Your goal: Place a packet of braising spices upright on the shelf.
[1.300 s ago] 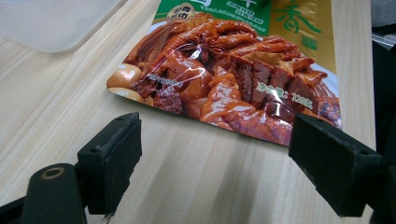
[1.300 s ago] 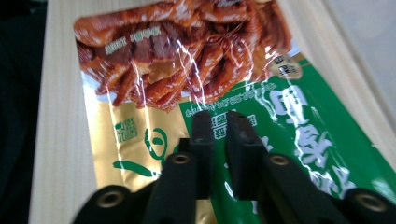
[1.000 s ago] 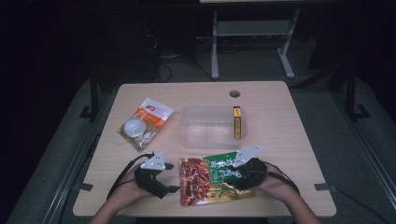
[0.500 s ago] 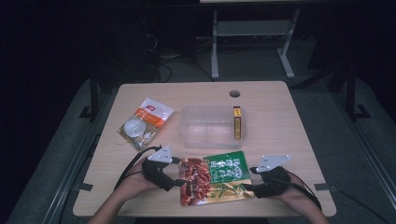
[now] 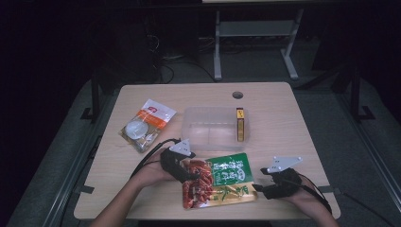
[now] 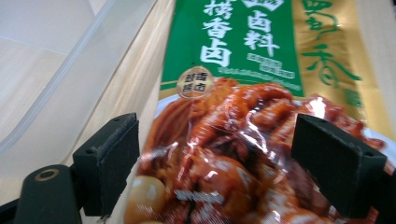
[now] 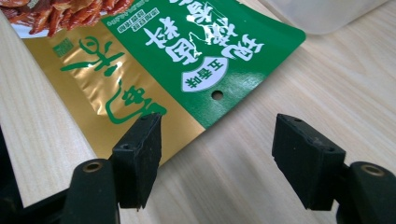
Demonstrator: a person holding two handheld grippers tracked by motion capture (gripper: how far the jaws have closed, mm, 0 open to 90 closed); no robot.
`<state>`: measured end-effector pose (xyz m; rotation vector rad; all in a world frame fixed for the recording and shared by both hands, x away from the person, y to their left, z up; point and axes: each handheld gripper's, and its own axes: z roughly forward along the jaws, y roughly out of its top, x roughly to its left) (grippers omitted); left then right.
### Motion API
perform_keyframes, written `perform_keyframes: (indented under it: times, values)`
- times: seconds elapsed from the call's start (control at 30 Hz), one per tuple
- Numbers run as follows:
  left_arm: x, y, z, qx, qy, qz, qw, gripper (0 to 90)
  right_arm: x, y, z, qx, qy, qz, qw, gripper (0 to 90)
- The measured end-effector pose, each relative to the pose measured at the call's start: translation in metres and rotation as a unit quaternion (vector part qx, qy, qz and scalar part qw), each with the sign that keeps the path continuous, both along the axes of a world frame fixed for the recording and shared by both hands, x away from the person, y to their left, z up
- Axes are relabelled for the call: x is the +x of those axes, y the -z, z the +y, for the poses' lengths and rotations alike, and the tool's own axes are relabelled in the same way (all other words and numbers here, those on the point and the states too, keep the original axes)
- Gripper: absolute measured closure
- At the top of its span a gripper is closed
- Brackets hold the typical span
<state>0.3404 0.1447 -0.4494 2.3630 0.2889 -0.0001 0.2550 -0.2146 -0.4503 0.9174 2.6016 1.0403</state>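
Because the left hand-held gripper (image 6: 212,154) stands spread wide over the glossy spice packet (image 5: 218,182) rather than across one edge, closing here could skid off the slick film or just crease it. That packet lies flat near the worktop's (image 5: 283,123) front edge, just in front of the clear plastic tub (image 5: 210,128). Both forearms enter from the front edge. The right hand-held gripper (image 7: 217,154), also open and holding nothing, sits low just off the packet's right corner, jaws toward it.
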Motion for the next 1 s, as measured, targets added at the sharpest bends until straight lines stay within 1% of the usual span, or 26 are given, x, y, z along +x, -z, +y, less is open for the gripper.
perform_keyframes:
  times: [0.03,0.1,0.13,0.23,0.27,0.33,0.4,0.43,0.57,0.6,0.67,0.7,0.77,0.83,0.97,1.0]
  values:
    - [0.003,0.003,-0.002,-0.002,0.000,0.002,1.0000,14.6,0.000,0.000,-0.001,-0.001,0.001,0.000,1.0000,32.5]
    - [0.004,0.006,-0.003,0.000,0.002,0.007,1.0000,14.2,0.001,0.000,-0.002,0.001,0.003,-0.002,1.0000,32.0]
    - [0.005,0.007,-0.004,0.003,0.004,0.005,1.0000,13.9,0.002,0.000,-0.002,-0.001,0.003,-0.003,1.0000,31.3]
    - [0.005,0.010,-0.004,0.002,0.002,0.005,1.0000,13.0,0.003,0.001,-0.002,-0.001,0.005,-0.003,1.0000,30.9]
    - [0.006,0.013,-0.003,-0.001,0.002,0.010,1.0000,13.0,0.003,0.001,-0.002,-0.001,0.005,-0.003,1.0000,30.9]
    - [0.007,0.016,-0.003,-0.001,0.000,0.013,0.9999,12.9,0.004,0.001,-0.002,-0.001,0.006,-0.003,1.0000,30.9]
    - [0.007,0.017,-0.003,-0.002,0.000,0.017,0.9998,12.8,0.003,0.001,-0.003,-0.001,0.007,-0.004,1.0000,30.9]
    - [0.008,0.018,-0.003,-0.006,0.000,0.021,0.9998,12.8,0.003,0.000,-0.003,-0.003,0.005,-0.005,1.0000,30.8]
    - [0.008,0.019,-0.003,-0.006,0.001,0.023,0.9997,12.8,0.004,0.000,-0.004,-0.001,0.007,-0.006,1.0000,30.4]
    - [0.007,0.020,-0.004,-0.007,0.004,0.028,0.9996,12.8,0.004,0.000,-0.004,-0.001,0.009,-0.005,0.9999,30.3]
    - [0.006,0.021,-0.004,-0.008,0.008,0.024,0.9996,10.8,0.005,0.000,-0.004,-0.002,0.008,-0.005,1.0000,30.3]
    - [0.006,0.021,-0.004,-0.008,0.008,0.024,0.9996,10.8,0.005,0.000,-0.005,-0.002,0.008,-0.005,1.0000,30.3]
    - [0.006,0.021,-0.004,-0.004,0.011,0.018,0.9998,10.7,0.005,0.000,-0.005,-0.002,0.009,-0.005,0.9999,30.2]
    - [0.005,0.022,-0.004,-0.006,0.013,0.014,0.9998,10.7,0.005,0.000,-0.005,-0.002,0.009,-0.006,0.9999,30.1]
    - [0.003,0.022,-0.003,-0.003,0.019,0.003,0.9998,10.9,0.005,0.000,-0.005,-0.002,0.009,-0.005,0.9999,30.1]
    - [0.003,0.022,-0.003,-0.003,0.019,0.003,0.9998,11.1,0.005,0.000,-0.005,-0.002,0.009,-0.005,0.9999,30.1]
